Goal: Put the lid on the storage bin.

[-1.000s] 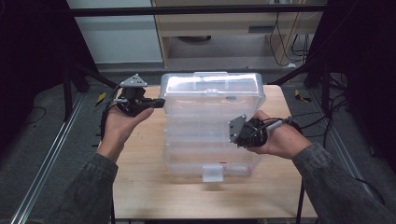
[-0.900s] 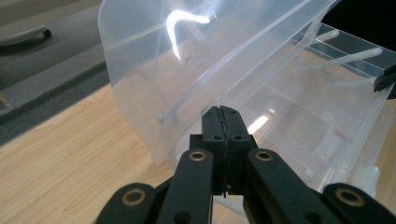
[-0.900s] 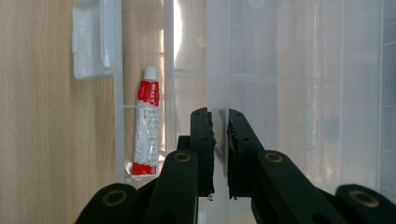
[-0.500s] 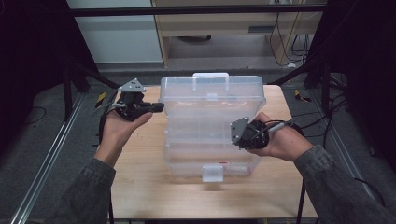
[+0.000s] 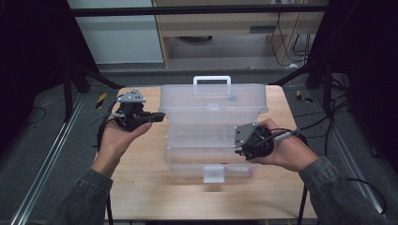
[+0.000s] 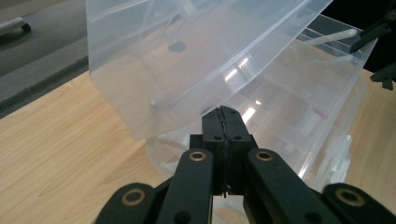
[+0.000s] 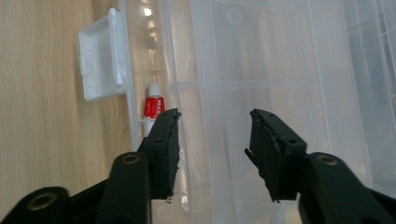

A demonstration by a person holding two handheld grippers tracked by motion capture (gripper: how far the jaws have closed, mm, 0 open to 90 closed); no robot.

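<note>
Since a second ago we see the lid (image 5: 213, 97) of the clear organiser box (image 5: 211, 150) swung up, its handle (image 5: 212, 79) now at the frame's upper centre; we judge the box is being opened. Our left tool (image 5: 157, 116), clenched on nothing, sits at the lid's left edge. Our right tool (image 7: 212, 135), released, hangs over the open compartments centre-right on the worktop (image 5: 141, 187), beside a small red tube (image 7: 153, 106).
</note>
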